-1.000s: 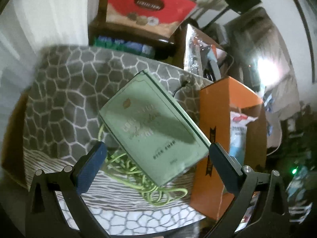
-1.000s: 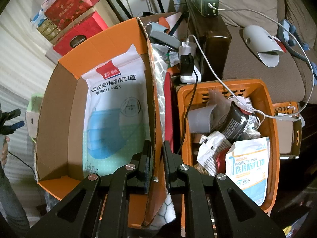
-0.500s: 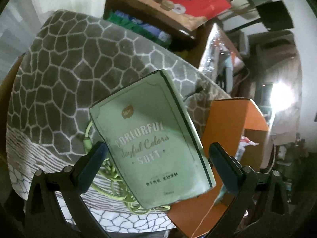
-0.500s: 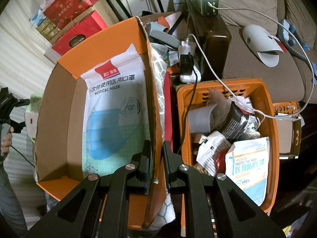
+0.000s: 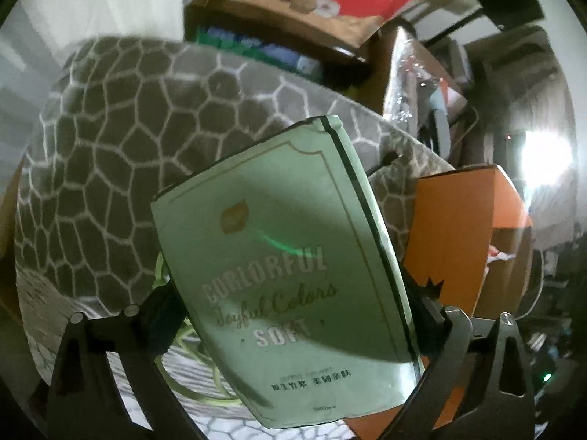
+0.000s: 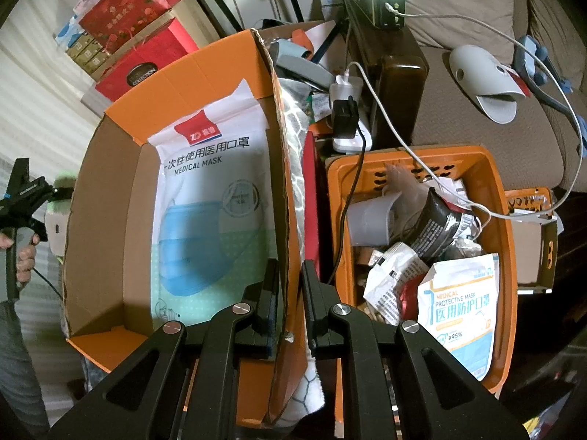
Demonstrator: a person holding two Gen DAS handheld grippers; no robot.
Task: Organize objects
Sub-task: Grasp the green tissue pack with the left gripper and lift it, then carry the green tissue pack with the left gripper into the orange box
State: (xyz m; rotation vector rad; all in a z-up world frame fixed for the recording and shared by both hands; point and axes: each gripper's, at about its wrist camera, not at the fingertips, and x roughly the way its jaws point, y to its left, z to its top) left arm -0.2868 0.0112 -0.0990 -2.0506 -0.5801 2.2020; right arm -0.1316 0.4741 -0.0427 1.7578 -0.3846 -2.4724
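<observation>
Left wrist: the left gripper (image 5: 293,315) pinches a green tissue pack (image 5: 290,278), apparently lifted above a patterned cushion (image 5: 121,139) and green cable (image 5: 190,374). Right wrist: the right gripper (image 6: 288,293) clamps the orange box (image 6: 110,220) wall; a mask pack (image 6: 212,198) lies inside.

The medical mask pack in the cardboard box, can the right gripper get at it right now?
Probably not: the right gripper is shut on the cardboard box wall, so it must let go first. The medical mask pack lies uncovered.
</observation>
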